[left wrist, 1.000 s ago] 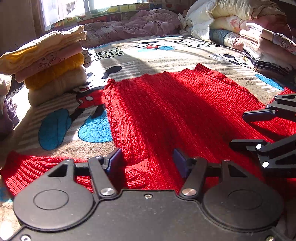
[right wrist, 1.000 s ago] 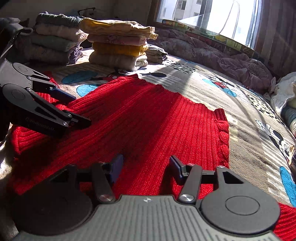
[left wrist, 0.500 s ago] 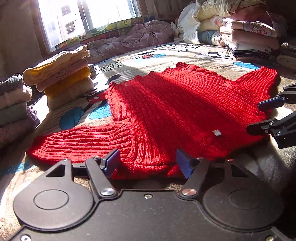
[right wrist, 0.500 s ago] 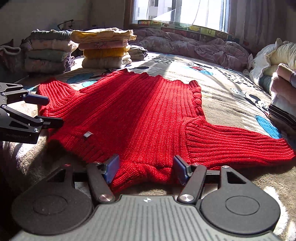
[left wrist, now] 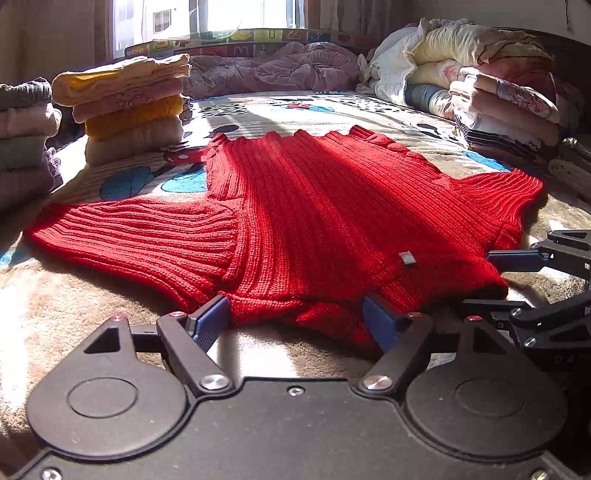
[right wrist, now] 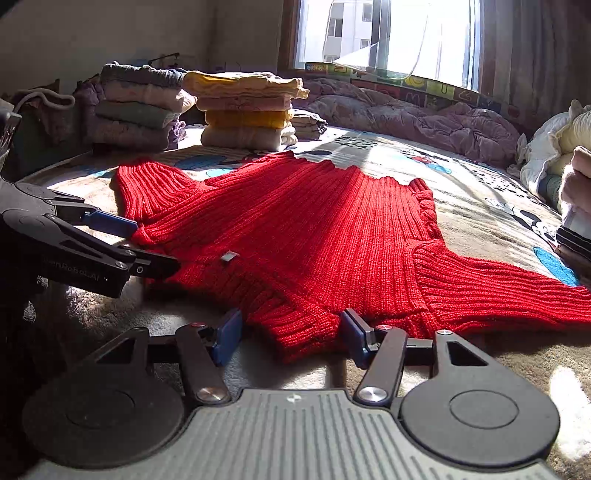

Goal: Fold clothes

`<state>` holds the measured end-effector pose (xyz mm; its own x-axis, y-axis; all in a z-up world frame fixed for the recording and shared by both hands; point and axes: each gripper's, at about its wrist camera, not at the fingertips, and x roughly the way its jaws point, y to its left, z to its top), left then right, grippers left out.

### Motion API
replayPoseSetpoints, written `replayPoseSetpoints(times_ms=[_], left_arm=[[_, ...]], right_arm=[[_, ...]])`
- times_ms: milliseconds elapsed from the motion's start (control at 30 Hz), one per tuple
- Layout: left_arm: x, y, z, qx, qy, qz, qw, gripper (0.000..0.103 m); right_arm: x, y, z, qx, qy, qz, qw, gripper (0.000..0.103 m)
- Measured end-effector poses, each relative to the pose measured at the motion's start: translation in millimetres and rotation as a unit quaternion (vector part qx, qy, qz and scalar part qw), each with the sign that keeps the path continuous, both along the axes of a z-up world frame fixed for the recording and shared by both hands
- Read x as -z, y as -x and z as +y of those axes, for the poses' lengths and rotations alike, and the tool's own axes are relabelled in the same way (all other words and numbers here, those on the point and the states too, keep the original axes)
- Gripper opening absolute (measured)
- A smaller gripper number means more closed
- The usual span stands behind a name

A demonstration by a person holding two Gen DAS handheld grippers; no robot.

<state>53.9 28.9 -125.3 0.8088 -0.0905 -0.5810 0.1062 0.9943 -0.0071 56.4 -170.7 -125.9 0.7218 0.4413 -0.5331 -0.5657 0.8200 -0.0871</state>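
On the far left I see a stack of folded clothes [left wrist: 22, 136] in grey, pink and green, and next to it a second stack of folded clothes [left wrist: 129, 110] in yellow, pink and cream. Both stacks sit on the bed [left wrist: 314, 110], which has a cartoon mouse blanket on it. In the middle of the bed lies the red sweater [left wrist: 332, 206], spread out flat with one sleeve out to the left and one out to the right. A small white tag [left wrist: 407, 257] sits on the sweater near its close edge. My left gripper [left wrist: 295, 321] is down at that close edge, and its jaws have just been opening. They stand wide apart now, with a bit of the red knit edge between them, but the blue pads [left wrist: 210, 317] do not squeeze it. My right gripper [right wrist: 288, 336] is just beside it, further right along the same edge. Its jaws have just been closing a little, yet they are spread apart too, with the thick red collar between them and not pinched. Behind the sweater, under the window [right wrist: 388, 33], lies a crumpled purple quilt [right wrist: 424, 122]. On the far right is a pile of bedding [left wrist: 480, 74] in white, cream and pink.
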Motion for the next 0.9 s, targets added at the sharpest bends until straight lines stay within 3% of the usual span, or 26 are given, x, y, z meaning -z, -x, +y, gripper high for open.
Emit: replayPoseSetpoints(times_ms=[67, 233, 267, 400, 533, 633, 833, 900], left_arm=[[5.3, 4.5, 1.7, -0.005, 0.001, -0.010, 0.9999, 0.084], [8.1, 18.5, 0.9, -0.006, -0.009, 0.000, 0.9999, 0.089], [11.0, 21.6, 1.5, -0.002, -0.010, 0.016, 0.9998, 0.096], [14.3, 40.2, -7.9, 0.009, -0.042, 0.005, 0.9991, 0.096], [-2.0, 43.0, -2.9, 0.001, -0.011, -0.015, 0.9998, 0.094], [-9.4, 42.5, -5.8, 0.000, 0.003, -0.023, 0.9997, 0.094], [-22.9, 32.3, -29.4, 0.031, 0.003, -0.018, 0.9994, 0.094], [-26.2, 25.6, -40.1, 0.039, -0.013, -0.016, 0.9990, 0.093]], right_arm=[[0.7, 3.5, 3.3, -0.001, 0.016, -0.002, 1.000, 0.061], [-6.4, 11.0, -13.1, 0.009, -0.007, 0.034, 0.999, 0.061], [-6.9, 12.0, -17.3, 0.014, -0.017, 0.041, 0.999, 0.061], [-10.3, 9.6, -45.7, 0.050, -0.107, 0.082, 0.990, 0.062], [-3.4, -4.7, -82.8, 0.104, -0.220, 0.134, 0.961, 0.067], [7.7, -18.3, -114.2, 0.144, -0.316, 0.169, 0.923, 0.067], [18.6, -35.6, -146.9, 0.188, -0.393, 0.180, 0.882, 0.066], [21.6, -42.4, -149.7, 0.190, -0.402, 0.179, 0.878, 0.065]])
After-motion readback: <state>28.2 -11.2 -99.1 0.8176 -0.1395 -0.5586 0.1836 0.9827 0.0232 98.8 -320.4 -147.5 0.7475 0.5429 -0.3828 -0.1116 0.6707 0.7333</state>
